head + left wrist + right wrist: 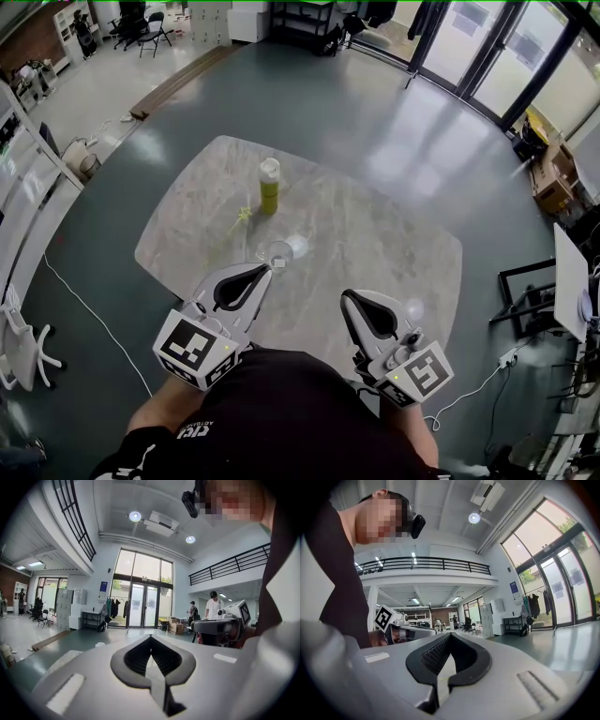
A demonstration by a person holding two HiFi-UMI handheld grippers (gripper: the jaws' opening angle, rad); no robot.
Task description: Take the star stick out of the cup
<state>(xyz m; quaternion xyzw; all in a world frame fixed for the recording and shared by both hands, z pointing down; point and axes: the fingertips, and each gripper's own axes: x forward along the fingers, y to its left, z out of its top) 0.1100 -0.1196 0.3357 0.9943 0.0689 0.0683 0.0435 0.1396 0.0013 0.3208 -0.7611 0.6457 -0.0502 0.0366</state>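
Note:
In the head view a yellow-green cup [269, 186] with a pale top stands upright on the far part of the marbled table [375, 234]. Left of it a thin yellow star stick [239, 218] appears to lie on the tabletop. A clear glass [277, 251] stands nearer to me, just beyond my left gripper [265, 266]. That gripper is shut and holds nothing, and so is my right gripper [347, 296] near the table's front edge. Both point level over the table, as the left gripper [151, 636] and the right gripper [450, 633] show in their own views.
Grey floor surrounds the table. A white cable [89, 305] and a white chair [23, 347] lie at the left, a monitor [569, 281] and boxes [553, 173] at the right. People stand far off by the glass doors [213, 605].

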